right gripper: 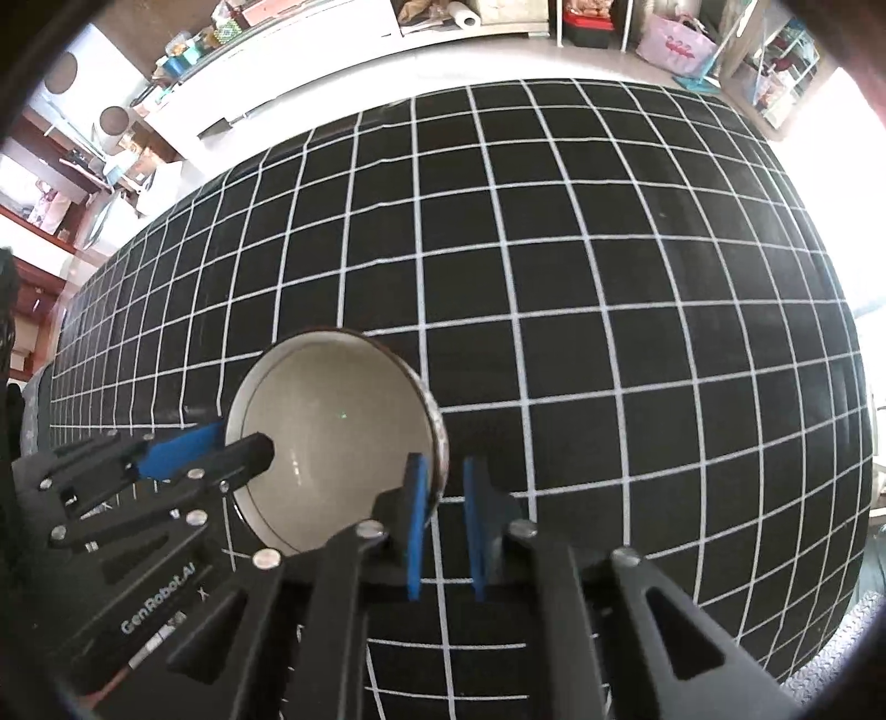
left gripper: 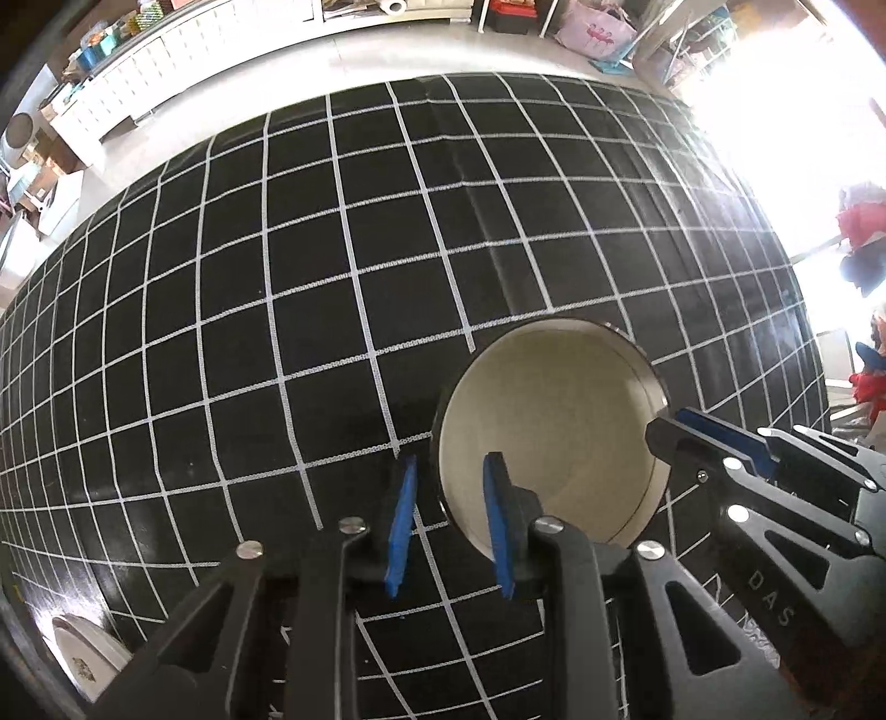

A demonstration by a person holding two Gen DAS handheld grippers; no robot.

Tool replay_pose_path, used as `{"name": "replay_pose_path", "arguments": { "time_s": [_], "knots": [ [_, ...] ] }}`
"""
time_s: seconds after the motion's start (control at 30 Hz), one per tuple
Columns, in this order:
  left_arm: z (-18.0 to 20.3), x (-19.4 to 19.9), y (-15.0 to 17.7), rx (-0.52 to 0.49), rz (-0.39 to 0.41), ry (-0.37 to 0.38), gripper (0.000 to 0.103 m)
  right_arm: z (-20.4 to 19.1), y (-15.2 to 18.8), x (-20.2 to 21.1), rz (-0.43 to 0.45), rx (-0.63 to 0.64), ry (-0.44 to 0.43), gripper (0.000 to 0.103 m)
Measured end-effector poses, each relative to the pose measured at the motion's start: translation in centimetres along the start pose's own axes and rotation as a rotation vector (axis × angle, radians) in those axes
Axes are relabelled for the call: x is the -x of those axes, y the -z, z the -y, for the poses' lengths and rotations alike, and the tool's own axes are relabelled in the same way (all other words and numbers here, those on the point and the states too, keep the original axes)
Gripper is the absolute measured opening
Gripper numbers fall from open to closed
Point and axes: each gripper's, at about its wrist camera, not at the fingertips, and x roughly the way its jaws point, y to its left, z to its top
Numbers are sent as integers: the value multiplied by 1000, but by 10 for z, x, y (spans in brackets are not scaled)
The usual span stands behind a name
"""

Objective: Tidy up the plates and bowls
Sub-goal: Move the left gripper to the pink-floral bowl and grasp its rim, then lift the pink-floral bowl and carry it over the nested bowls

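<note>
We see a pale bowl [left gripper: 554,432] with a dark rim sitting on the black, white-gridded desk [left gripper: 277,277]; our left gripper [left gripper: 451,520] pinches its rim on one side, one pad inside and one outside; our right gripper [right gripper: 443,518] pinches the opposite rim likewise. A white plate [left gripper: 88,659] lies well apart at the desk's near-left edge.

A table [right gripper: 609,277] is being covered by a black cloth gridded in white lines. Beyond it, pale floor [right gripper: 387,72] is being shown, bordered by white cabinets [left gripper: 166,61] and cluttered shelves [right gripper: 83,166]. A pink bag [right gripper: 678,47] is being kept by the far wall. The right side is being washed out by bright window light [left gripper: 803,111].
</note>
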Motion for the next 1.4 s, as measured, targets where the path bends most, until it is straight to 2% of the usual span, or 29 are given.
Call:
{"name": "replay_pose_path", "arguments": {
  "time_s": [0.1,0.47,0.9,1.4],
  "knots": [
    [0,-6,2,-10,-11,-8,12,-6,6,0,-3,-3,9,11],
    [-7,-27,21,-24,-53,-42,12,-26,29,1,15,7,-7,11],
    [-66,-18,69,3,-72,-87,12,-80,44,-7,-16,82,-43,11],
    [-152,-17,118,66,-72,-74,12,-143,65,-16,-68,135,-46,13]
  ]
}}
